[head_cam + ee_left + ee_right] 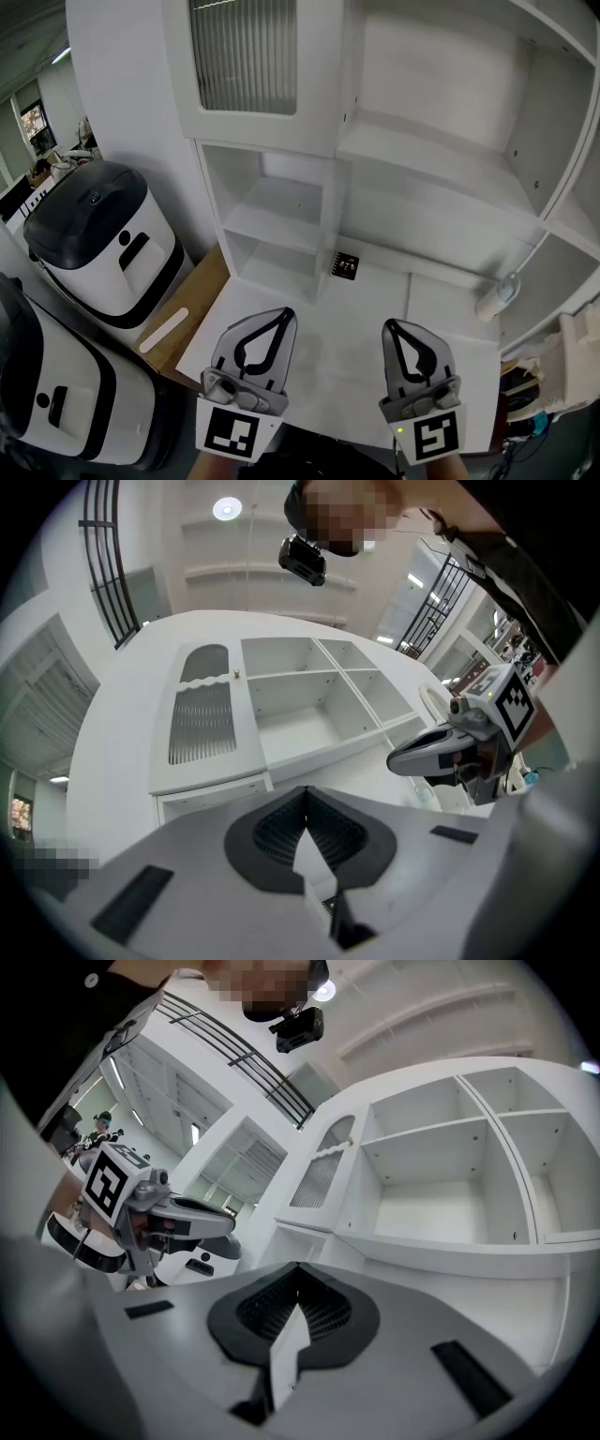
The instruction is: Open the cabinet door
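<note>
Door (246, 66), tall, upright, faces left gripper (284, 315) and right gripper (391, 327), jaws clenched empty.

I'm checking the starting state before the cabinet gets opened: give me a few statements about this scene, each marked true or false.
1. The left gripper and the right gripper are both shut with nothing between their jaws. True.
2. The ribbed-panel cabinet door stands swung wide open. False: it looks closed, flush with its frame.
3. The left gripper is gripping the door's edge. False: it is held apart from the door, low over the counter.
4. A small black square tag lies on the counter. True.
</note>
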A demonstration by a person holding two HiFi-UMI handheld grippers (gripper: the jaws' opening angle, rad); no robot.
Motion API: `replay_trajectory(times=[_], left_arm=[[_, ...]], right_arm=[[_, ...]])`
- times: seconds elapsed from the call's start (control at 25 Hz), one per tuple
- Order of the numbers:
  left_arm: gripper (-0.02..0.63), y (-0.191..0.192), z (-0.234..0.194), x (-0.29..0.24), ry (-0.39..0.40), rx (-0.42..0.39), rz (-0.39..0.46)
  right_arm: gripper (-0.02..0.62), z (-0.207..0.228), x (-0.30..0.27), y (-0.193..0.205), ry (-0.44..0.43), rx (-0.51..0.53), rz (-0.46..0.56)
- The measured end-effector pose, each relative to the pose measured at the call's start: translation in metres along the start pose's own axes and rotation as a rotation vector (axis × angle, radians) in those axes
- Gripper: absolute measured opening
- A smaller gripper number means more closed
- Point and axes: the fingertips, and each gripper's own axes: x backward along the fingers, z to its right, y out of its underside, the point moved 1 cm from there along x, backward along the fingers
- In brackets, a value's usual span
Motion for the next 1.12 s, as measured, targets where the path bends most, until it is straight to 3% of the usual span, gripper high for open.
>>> replay_trajectory(times=[0.24,0.56,1.12], left_arm=[[-0.002,-0.001,-0.005,-0.014,0.008,-0.081,-0.001],[-0.002,-0.011,-0.017,-0.03,-0.017,-0.095,0.023],[-0.002,-0.048,-0.034,-0.067,0.004,-0.159,0.116]], right_arm=[[-0.003,0.005,-0.014,-0.006,-0.024,0.006,0.041],[-0.003,0.019,-0.033,-0.02,-0.052,0.051,0.095],[-0.003,0.049,-0.059,-0.06,-0.063,0.095,0.217]])
